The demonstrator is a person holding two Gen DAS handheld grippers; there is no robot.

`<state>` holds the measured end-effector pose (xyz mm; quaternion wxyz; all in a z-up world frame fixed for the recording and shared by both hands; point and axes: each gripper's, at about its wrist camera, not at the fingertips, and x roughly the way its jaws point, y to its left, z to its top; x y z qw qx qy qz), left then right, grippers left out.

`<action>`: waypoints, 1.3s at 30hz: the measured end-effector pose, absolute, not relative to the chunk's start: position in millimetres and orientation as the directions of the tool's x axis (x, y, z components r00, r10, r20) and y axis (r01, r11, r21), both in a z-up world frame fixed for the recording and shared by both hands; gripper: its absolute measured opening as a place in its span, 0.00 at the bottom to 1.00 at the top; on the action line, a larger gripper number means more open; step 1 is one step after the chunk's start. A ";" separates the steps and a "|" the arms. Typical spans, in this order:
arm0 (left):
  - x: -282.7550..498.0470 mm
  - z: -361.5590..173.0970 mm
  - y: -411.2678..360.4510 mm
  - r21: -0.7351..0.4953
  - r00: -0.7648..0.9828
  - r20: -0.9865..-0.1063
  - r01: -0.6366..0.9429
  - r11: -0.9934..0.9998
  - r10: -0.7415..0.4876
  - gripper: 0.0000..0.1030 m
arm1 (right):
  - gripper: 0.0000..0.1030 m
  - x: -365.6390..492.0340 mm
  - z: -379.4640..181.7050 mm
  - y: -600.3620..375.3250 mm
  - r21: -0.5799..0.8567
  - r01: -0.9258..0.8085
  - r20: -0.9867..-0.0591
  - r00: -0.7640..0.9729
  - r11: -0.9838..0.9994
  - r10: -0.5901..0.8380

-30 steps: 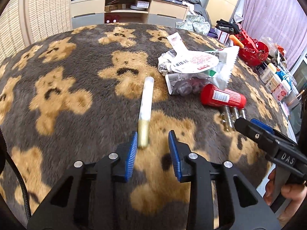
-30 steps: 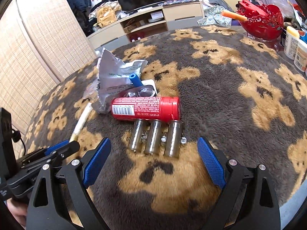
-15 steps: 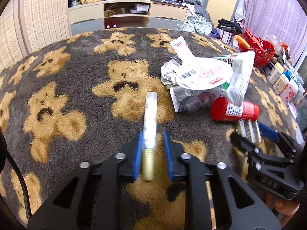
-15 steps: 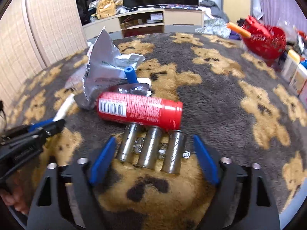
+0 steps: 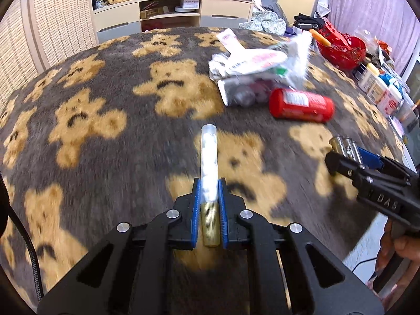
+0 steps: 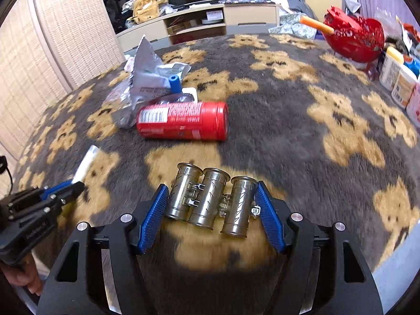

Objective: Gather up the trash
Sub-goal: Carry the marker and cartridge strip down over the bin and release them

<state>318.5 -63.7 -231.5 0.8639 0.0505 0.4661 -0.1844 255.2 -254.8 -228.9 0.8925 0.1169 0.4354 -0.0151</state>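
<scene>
Gripping tube (image 5: 208, 157), left gripper (image 5: 208, 194); right gripper (image 6: 210, 197) clamping metal cylinders (image 6: 210, 199)

Both wrist views sit low and close over the bear-print blanket (image 5: 105, 141), facing the TV cabinet (image 6: 199, 23) at its far edge. Both share the red can (image 5: 302, 103) and wrapper pile (image 6: 149, 84).
</scene>
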 end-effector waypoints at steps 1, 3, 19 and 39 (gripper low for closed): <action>312.7 -231.3 -63.9 -0.084 0.494 -0.826 0.368 0.926 -0.271 0.11 | 0.66 249.4 -228.3 -255.8 0.203 0.128 -0.783 0.617 0.971 0.083; 297.9 -230.4 -64.2 -0.089 0.483 -0.832 0.372 0.924 -0.274 0.11 | 0.66 240.5 -227.9 -255.8 0.220 0.123 -0.784 0.612 0.968 0.100; 204.8 -228.9 -62.4 -0.199 0.410 -0.842 0.368 0.908 -0.350 0.11 | 0.66 167.1 -224.2 -262.1 0.326 0.089 -0.786 0.579 0.941 0.217; 128.5 -287.6 -80.0 -0.276 0.279 -0.882 0.345 0.897 -0.379 0.11 | 0.66 104.6 -277.1 -247.2 0.322 0.067 -0.856 0.447 0.945 0.260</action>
